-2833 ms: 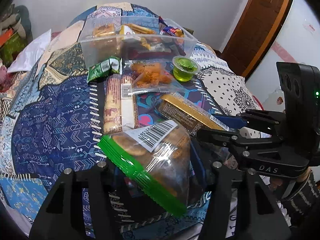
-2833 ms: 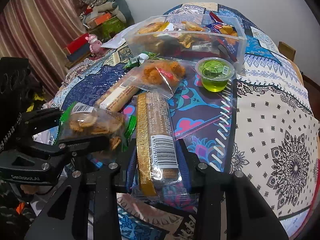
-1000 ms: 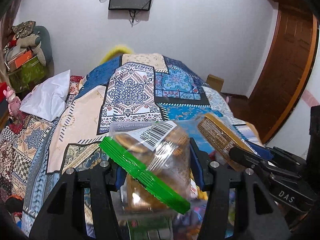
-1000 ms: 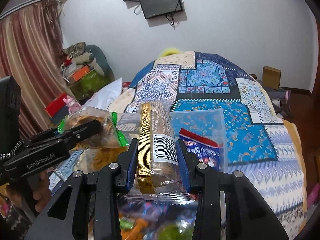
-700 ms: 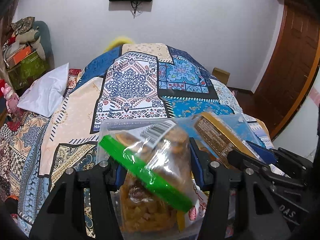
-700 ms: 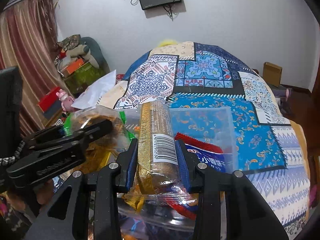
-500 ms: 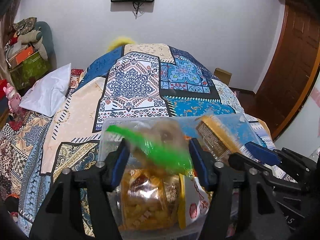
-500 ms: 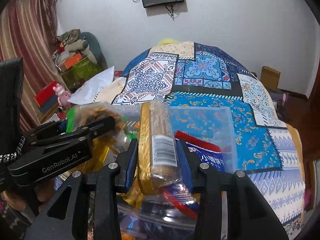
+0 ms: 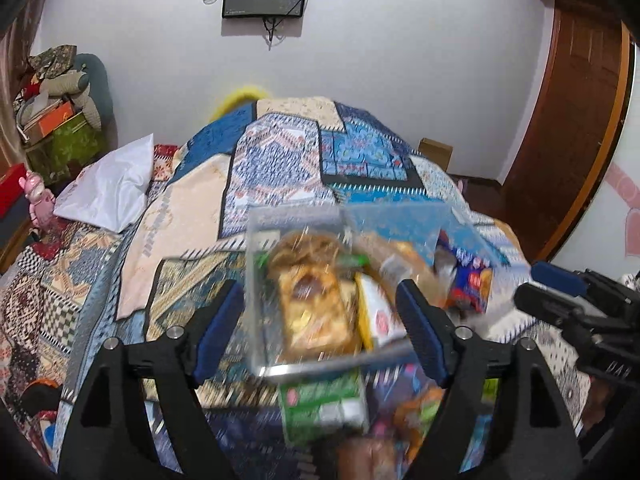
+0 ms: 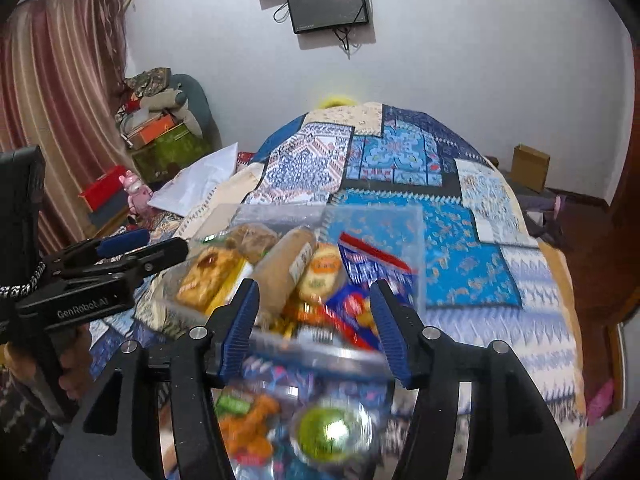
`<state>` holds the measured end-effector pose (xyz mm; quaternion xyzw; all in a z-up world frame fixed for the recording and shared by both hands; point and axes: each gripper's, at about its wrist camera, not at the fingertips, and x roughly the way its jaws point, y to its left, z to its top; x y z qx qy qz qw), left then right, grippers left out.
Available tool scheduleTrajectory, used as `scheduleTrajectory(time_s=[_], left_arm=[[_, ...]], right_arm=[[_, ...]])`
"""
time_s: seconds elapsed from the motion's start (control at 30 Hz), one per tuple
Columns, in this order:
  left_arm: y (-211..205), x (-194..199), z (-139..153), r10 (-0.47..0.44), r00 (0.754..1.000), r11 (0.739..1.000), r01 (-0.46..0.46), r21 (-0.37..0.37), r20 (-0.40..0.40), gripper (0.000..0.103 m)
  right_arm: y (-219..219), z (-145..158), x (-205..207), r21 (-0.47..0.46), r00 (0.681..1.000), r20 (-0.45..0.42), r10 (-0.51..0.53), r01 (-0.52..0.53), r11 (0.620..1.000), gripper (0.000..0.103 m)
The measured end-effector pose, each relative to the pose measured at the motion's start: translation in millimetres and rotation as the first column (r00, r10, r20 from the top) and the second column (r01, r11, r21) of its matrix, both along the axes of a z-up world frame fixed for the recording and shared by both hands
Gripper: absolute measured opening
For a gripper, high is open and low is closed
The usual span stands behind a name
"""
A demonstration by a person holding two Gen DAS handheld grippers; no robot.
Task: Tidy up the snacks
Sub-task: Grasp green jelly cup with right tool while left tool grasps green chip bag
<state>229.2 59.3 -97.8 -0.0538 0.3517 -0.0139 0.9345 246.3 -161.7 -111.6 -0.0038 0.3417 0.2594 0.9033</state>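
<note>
A clear plastic box [image 9: 256,264] [image 10: 412,240] full of snacks stands on the patterned bed. The cookie bag with the green strip [image 9: 308,248] [image 10: 252,240] lies inside it at the left. The long biscuit pack [image 10: 284,268] [image 9: 404,256] lies inside next to it. My left gripper [image 9: 320,328] is open and empty just in front of the box. My right gripper [image 10: 316,320] is open and empty over the box's near wall. Both views are blurred.
In front of the box lie a green packet [image 9: 320,404], an orange snack bag [image 10: 248,420] and a green jelly cup [image 10: 332,428]. The quilt [image 9: 280,172] stretches beyond the box. A white pillow [image 9: 112,188] and piled clutter [image 10: 160,132] are at the left.
Both grippers have opened and dropped their snacks into the box: the cookie bag from the left, the biscuit pack from the right. Both grippers have drawn back a little.
</note>
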Motion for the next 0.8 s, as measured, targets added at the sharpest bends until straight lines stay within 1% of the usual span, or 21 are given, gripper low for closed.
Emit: scheduleTrajectory(time_s=[0.1,0.23,0.33,0.53,0.63,0.73,0.77,0.8], left_arm=[[3.9,-10.9,-10.9,0.006,0.999,1.0,-0.005,0.013,-0.036,0.079],[7.8,-22.3,-31.6,0.005,0.995,1.0,-0.005,0.003,-0.103,0.079],[7.3,-26.6,-48.2,0.001,0.989,1.0,-0.001,-0.005,-0.15,0.079],[0.3,-25.5,-74.7,-0.038,0.973,0.999,0.031,-0.035,-0.227,0.079],[-1.6,-19.8,-84.4,-0.036,0.966,0.999,0.026,-0.042,-0.255,0.079],[-3.6,-14.5,-91.4,-0.042,0.962,0.998,0.028,-0.055,-0.271,0.079],[-4.7,-12.5,-93.0,-0.045,0.961,0.998,0.03,-0.058,-0.273,0.079],[-5.7,-10.8,-94.8,-0.046,0.961,0.998,0.03,-0.062,-0.273,0.079]], right_arm=[[-6.6,-6.0,-11.4,-0.014,1.0,-0.019,0.011,-0.011,1.0,0.056],[-9.8,-17.8,-25.8,-0.051,0.999,-0.041,0.021,-0.023,0.998,0.056],[-11.7,-27.8,-34.0,-0.054,0.997,-0.065,0.028,-0.032,0.998,0.056],[-11.6,-56.7,-37.4,-0.075,0.99,-0.136,0.028,-0.038,0.996,0.056],[-12.0,-67.7,-34.2,-0.087,0.987,-0.158,0.014,-0.028,0.996,0.056],[-14.1,-72.7,-32.0,-0.099,0.988,-0.155,-0.002,-0.014,0.995,0.06],[-15.3,-74.1,-31.2,-0.095,0.987,-0.159,-0.003,-0.013,0.995,0.064],[-15.7,-75.0,-31.9,-0.093,0.987,-0.161,-0.004,-0.011,0.996,0.065]])
